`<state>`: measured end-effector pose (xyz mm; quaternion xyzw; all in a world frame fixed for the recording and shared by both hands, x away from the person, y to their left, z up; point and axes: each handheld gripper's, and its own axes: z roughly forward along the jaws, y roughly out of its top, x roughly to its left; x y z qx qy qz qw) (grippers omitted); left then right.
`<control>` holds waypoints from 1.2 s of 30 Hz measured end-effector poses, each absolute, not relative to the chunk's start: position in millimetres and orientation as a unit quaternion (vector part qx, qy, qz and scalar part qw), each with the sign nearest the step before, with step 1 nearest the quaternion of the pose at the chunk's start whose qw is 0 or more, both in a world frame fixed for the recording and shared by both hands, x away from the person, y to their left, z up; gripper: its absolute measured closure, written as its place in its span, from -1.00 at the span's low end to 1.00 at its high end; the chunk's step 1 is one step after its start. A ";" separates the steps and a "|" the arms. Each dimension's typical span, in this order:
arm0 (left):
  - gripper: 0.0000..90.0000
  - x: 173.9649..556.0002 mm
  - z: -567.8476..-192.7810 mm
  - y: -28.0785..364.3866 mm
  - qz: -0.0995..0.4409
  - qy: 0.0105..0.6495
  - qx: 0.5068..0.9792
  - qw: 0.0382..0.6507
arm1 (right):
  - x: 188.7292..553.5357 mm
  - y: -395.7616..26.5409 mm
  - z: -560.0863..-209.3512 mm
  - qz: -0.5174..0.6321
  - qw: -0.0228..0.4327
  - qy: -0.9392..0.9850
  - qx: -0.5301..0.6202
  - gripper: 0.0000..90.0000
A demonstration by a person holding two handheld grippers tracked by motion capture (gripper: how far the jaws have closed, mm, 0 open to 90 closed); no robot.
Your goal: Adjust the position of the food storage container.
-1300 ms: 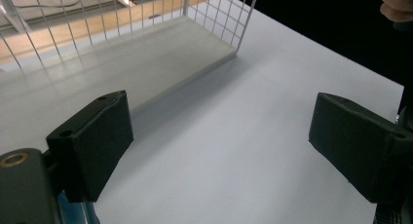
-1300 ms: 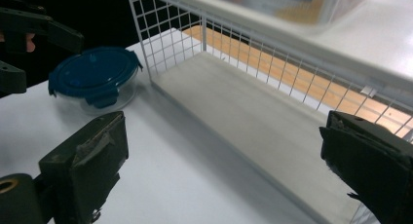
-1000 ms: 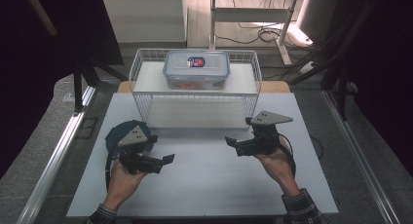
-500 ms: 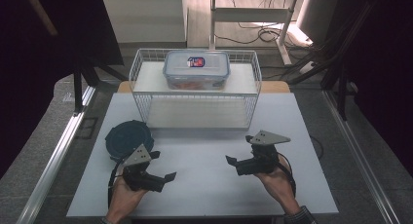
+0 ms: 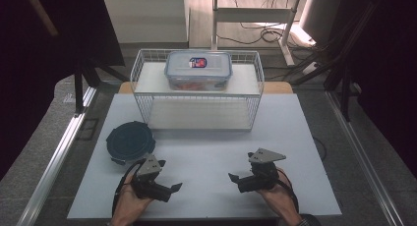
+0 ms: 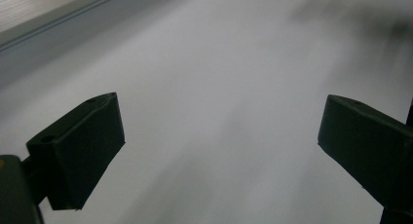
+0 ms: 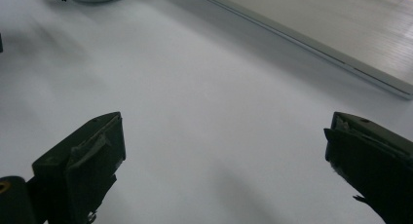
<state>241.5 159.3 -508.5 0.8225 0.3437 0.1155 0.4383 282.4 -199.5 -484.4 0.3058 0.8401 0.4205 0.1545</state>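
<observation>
1. The left gripper (image 5: 169, 190) and the right gripper (image 5: 235, 179) are wide open and hold nothing, low over the worktop (image 5: 206, 157).
2. The dark round lid (image 5: 130, 141) lies flat just beside the left gripper.
3. It looks light, stiff and a little slippery; I would grip its rim.

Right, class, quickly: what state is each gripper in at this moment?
Left gripper: open, jaws wide apart, holding nothing.
Right gripper: open, jaws wide apart, holding nothing.
</observation>
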 end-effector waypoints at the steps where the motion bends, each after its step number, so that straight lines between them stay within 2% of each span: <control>1: -0.95 243.2 -506.9 160.9 0.114 0.346 0.820 0.442 | 282.9 -199.8 -483.8 0.423 0.155 0.839 0.307 -0.98; 6: -0.94 256.3 -498.6 169.2 0.109 0.364 0.805 0.456 | 285.4 -201.2 -485.2 0.419 0.157 0.838 0.311 -0.98; 13: -0.75 278.1 -486.4 193.0 0.157 0.398 0.792 0.436 | 289.0 -202.8 -488.4 0.414 0.158 0.838 0.318 -0.98; 16: -0.48 289.4 -485.4 214.9 0.163 0.421 0.780 0.432 | 290.6 -203.4 -490.0 0.410 0.157 0.839 0.320 -0.98; 20: 0.06 301.6 -484.0 247.4 0.166 0.457 0.762 0.429 | 291.8 -203.8 -491.5 0.406 0.156 0.841 0.321 -0.98; 21: 0.33 306.1 -483.8 261.6 0.171 0.478 0.748 0.428 | 292.7 -203.3 -493.1 0.403 0.156 0.842 0.321 -0.98; 22: 0.46 306.1 -483.8 261.6 0.171 0.478 0.748 0.428 | 292.9 -203.1 -493.7 0.402 0.156 0.843 0.322 -0.98; 23: 0.46 308.8 -484.1 269.9 0.171 0.488 0.741 0.429 | 292.9 -203.1 -493.7 0.402 0.156 0.843 0.322 -0.98; 26: 0.88 318.7 -488.2 299.7 0.189 0.526 0.713 0.423 | 293.9 -203.1 -495.1 0.396 0.156 0.846 0.321 -0.98; 28: 0.99 320.9 -489.4 306.2 0.199 0.532 0.708 0.420 | 294.4 -203.2 -495.5 0.394 0.156 0.847 0.321 -0.97; 36: 1.00 343.9 -502.6 342.3 0.225 0.582 0.671 0.400 | 295.4 -201.2 -498.2 0.385 0.155 0.853 0.316 -0.96</control>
